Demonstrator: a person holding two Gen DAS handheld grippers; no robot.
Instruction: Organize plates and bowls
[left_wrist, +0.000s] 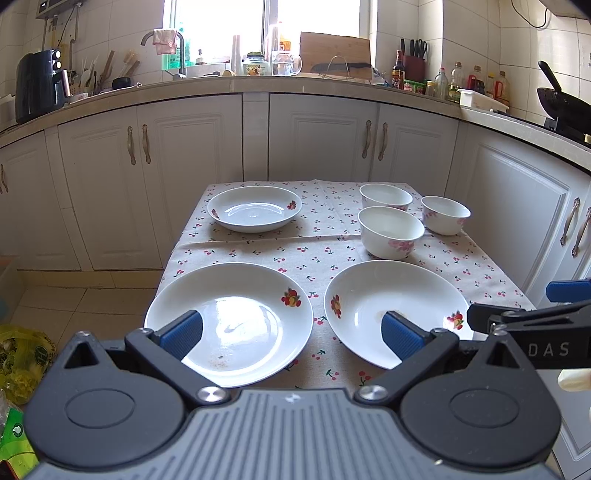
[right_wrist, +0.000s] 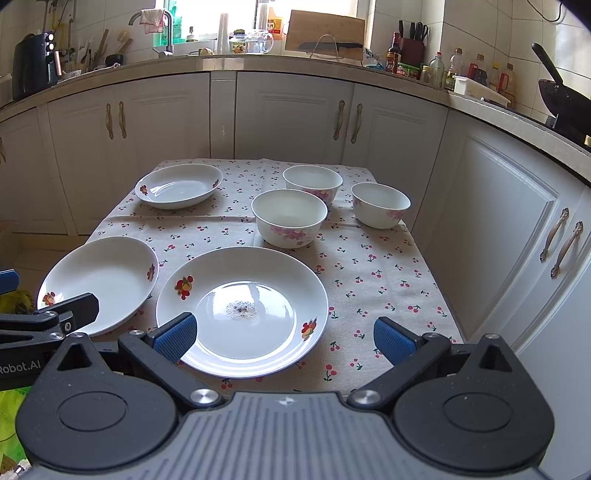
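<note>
You have stacked nothing yet: three white fruit-print plates and three pink-flowered white bowls lie separately on the cherry-print bench, bowls beyond the plates, while your left hand-held gripper and right hand-held gripper gape wide, empty.

Three shallow white ceramic plates with red fruit decals and three white ceramic bowls with pink floral prints stand upright and separate.

The near-left plate lies ahead of the left jaws, its near rim between them. The near-right plate, bearing crumbs at its centre, lies ahead of the right jaws, toward their left finger. The far plate sits well beyond the left jaws.

The largest bowl stands just beyond the near-right plate. The rear bowl and the right-hand bowl stand behind it, near but apart.
</note>
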